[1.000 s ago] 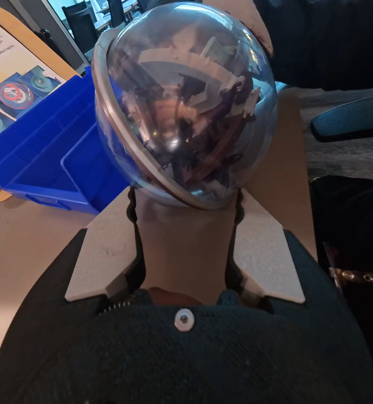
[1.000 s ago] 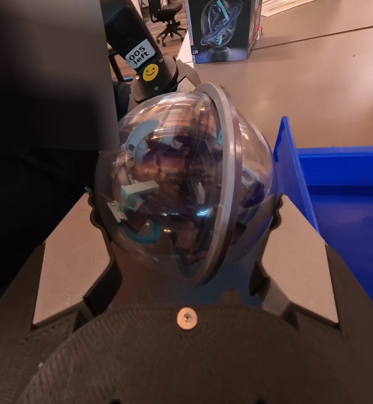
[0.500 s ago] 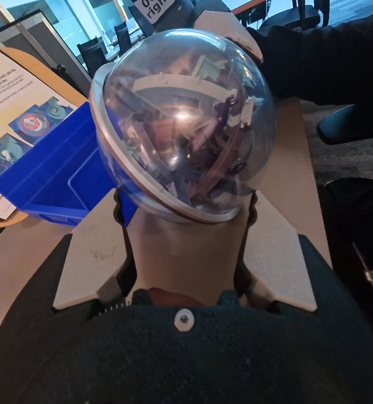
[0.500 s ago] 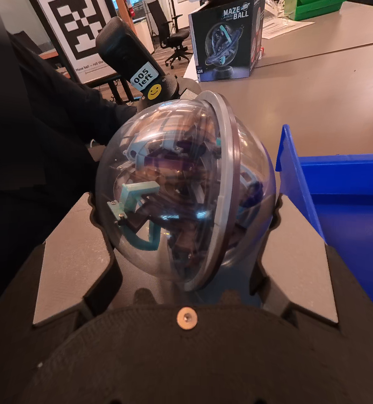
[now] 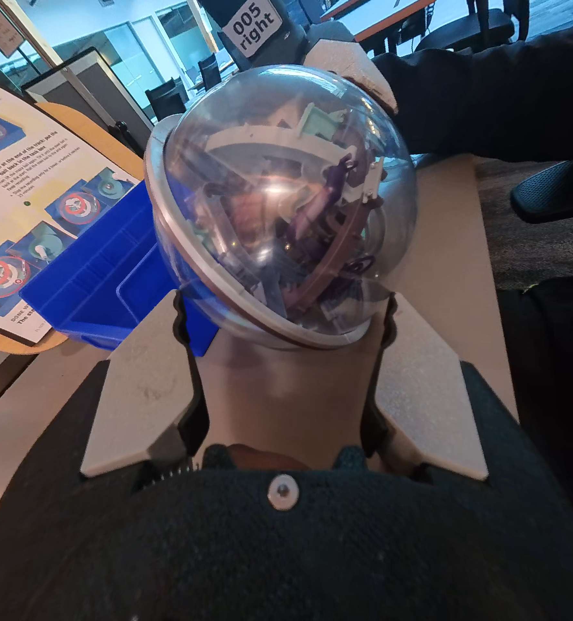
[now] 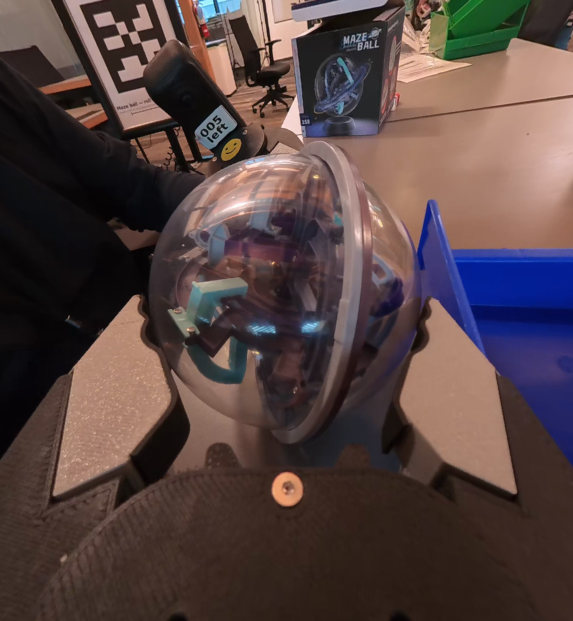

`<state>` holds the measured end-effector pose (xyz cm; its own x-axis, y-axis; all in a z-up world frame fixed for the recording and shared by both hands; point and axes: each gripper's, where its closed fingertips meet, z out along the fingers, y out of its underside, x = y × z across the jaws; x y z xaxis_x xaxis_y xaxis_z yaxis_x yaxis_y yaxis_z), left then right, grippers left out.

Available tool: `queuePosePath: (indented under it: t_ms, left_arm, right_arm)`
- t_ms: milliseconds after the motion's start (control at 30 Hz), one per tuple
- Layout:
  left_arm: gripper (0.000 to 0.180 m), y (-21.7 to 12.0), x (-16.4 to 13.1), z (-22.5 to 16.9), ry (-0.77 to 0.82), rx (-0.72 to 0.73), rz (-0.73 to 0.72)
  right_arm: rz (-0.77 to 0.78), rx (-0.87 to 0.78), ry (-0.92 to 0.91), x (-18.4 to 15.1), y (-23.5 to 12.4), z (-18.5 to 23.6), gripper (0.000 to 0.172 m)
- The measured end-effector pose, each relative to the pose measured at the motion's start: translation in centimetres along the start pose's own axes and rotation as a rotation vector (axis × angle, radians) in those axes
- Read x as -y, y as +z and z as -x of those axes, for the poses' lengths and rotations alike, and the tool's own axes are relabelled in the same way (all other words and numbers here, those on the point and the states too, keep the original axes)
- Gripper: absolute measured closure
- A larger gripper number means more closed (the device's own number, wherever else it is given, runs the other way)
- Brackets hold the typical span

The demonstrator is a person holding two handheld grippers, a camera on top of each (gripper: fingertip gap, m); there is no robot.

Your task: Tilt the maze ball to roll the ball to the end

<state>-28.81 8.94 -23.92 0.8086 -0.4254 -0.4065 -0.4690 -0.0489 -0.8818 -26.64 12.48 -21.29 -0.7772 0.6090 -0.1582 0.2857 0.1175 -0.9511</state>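
A clear maze ball (image 6: pixel 278 295), banded by a grey-and-maroon equator ring (image 6: pixel 352 268), hangs tilted above a beige table (image 6: pixel 480 161), held off the surface between two handheld grippers that meet it from opposite sides. The right gripper (image 6: pixel 283 312) is spread very wide, its pads (image 6: pixel 147 322) pressed against the left and right flanks of the sphere. The left gripper (image 5: pixel 283 312) stands somewhat narrower and cups the ball's underside; whether its fingertips (image 5: pixel 179 316) actually bear on the shell or only stand just beside it cannot be told. The small steel ball inside is lost among teal, purple and brown tracks and glare, so progress along the route cannot be judged.

The step in hand looks like a slow reorientation of the sphere. Doing it well probably means turning both tools together in small, even amounts, keeping the right-hand squeeze steady so the smooth shell does not slip, and pausing to let the ball settle in its track.

Room is tightest on one side: the wall of a blue bin (image 6: pixel 446 268) rises just beside the sphere and the right gripper's finger. A dark sleeve (image 6: pixel 60 201) crowds the opposite side. The far tabletop is open up to a product box (image 6: pixel 345 80), well apart.
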Motion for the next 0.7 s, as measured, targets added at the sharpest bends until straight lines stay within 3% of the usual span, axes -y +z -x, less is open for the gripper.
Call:
queuePosePath:
  t_ms: [700]
  left_arm:
    - [0.065, 0.2, -0.5, 0.3, -0.023, -0.014, 0.019]
  right_arm:
    - [0.064, -0.076, -0.097, -0.9, 0.6, -0.4, 0.016]
